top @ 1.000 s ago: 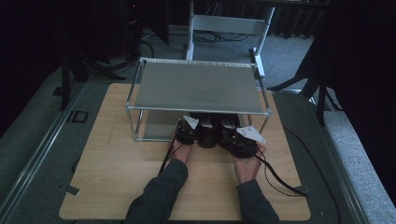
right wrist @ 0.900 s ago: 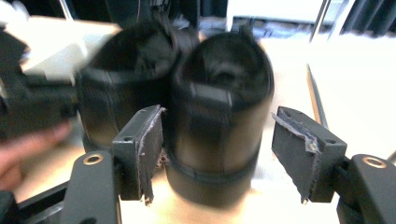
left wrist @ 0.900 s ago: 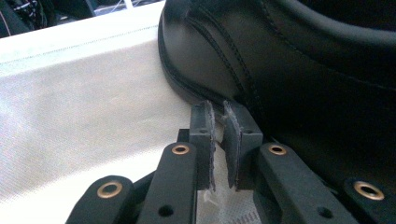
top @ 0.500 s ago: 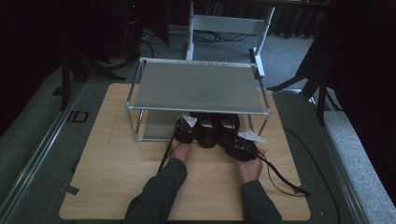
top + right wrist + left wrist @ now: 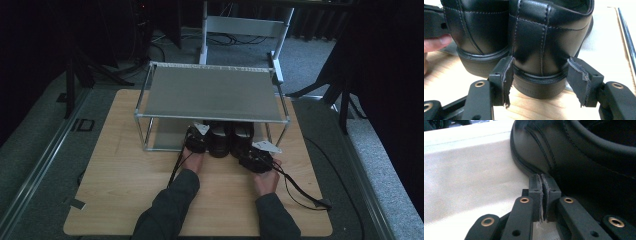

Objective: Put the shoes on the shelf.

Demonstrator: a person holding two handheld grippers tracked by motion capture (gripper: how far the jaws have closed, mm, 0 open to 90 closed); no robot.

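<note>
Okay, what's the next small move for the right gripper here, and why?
Probably close the right gripper: its fingers stand open on either side of the right shoe's heel, not yet gripping it. The left gripper is shut beside the other shoe.

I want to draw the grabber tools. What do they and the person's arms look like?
Each gripper is black, with two flat arms studded with brass-coloured rivets. The fingertips are black blocks faced with rough, frayed dark padding. From above, the right gripper carries a pale three-cornered plate, and a thin black cable trails from it across the wooden table. The person wears dark grey long sleeves.
</note>
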